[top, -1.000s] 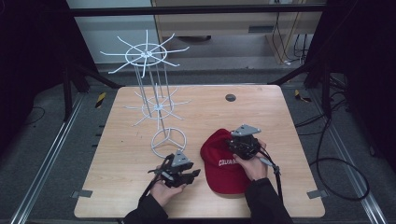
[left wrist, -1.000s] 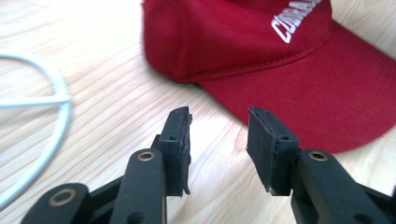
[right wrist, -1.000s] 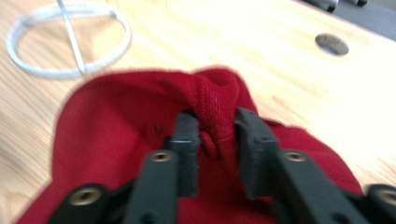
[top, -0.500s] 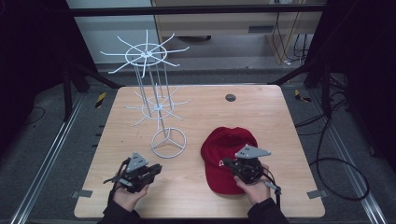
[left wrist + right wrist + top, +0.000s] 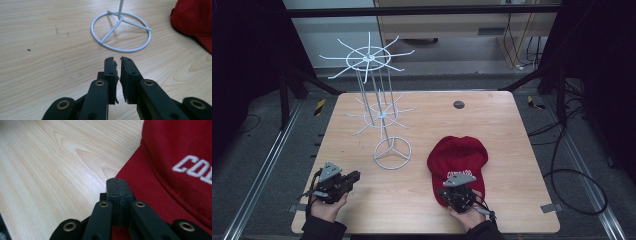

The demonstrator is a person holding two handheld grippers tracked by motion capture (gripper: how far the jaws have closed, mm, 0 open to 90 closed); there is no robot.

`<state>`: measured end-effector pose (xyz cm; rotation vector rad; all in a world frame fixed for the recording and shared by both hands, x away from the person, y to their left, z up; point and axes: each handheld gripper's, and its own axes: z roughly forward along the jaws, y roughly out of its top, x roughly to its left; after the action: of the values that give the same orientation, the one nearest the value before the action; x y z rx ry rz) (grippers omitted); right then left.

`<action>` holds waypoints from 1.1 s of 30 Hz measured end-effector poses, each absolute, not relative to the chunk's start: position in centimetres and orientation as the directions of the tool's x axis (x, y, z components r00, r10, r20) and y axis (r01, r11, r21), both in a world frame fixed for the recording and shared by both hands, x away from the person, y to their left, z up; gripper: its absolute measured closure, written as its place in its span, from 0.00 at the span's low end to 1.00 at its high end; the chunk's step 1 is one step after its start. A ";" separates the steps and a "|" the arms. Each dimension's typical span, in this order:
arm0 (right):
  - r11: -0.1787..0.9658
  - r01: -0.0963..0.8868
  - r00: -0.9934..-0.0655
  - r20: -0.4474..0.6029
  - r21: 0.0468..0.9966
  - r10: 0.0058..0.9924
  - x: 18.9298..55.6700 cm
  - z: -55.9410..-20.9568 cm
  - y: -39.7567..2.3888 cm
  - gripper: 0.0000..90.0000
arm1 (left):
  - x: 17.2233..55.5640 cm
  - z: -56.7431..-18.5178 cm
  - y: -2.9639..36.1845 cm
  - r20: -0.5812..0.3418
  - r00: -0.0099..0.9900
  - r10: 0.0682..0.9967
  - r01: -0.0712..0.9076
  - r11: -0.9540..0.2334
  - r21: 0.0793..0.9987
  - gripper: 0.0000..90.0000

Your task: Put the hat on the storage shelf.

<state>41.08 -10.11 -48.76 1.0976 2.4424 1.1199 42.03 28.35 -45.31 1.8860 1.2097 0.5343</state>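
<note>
The red cap (image 5: 458, 162) lies flat on the surface (image 5: 502, 125), toward the near right, brim pointing at the person and white lettering showing across the front. The right tool (image 5: 458, 194) sits over the brim's near edge — in the right gripper view its jaws are pressed flat together with nothing between them, their tips just above the brim where it meets the wood. To the cap's left, apart from it, stands the white wire rack (image 5: 382, 115), its ring base (image 5: 121, 31) resting on the surface and two tiers of spokes above. Farther left, near the front corner, the left tool (image 5: 343, 181) is held low and pointed toward that base — its jaws nearly together, a thin slit between the pads (image 5: 125, 72), gripping nothing.
</note>
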 end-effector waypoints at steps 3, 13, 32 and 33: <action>0.421 0.542 -0.676 0.080 0.727 0.732 40.6 -48.7 -11.0 1.00 | 42.1 -45.4 28.7 -0.065 0.440 0.895 0.541 -0.207 0.815 0.91; 0.366 0.601 -0.601 0.099 0.710 0.793 38.8 -48.6 -16.6 1.00 | 42.4 -45.4 29.9 -0.079 0.405 0.911 0.543 -0.170 0.823 0.90; 0.246 0.571 -0.483 0.078 0.783 0.872 38.5 -46.4 -22.2 0.89 | 43.0 -45.5 32.3 -0.052 0.336 0.940 0.534 -0.145 0.833 0.86; 0.228 0.549 -0.483 0.083 0.804 0.871 38.7 -45.9 -22.1 0.84 | 43.0 -45.5 32.5 -0.050 0.332 0.942 0.530 -0.143 0.836 0.86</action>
<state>38.72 -22.15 -45.89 1.3111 2.1234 1.1420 42.99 32.46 -45.51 1.7981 1.3094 0.6497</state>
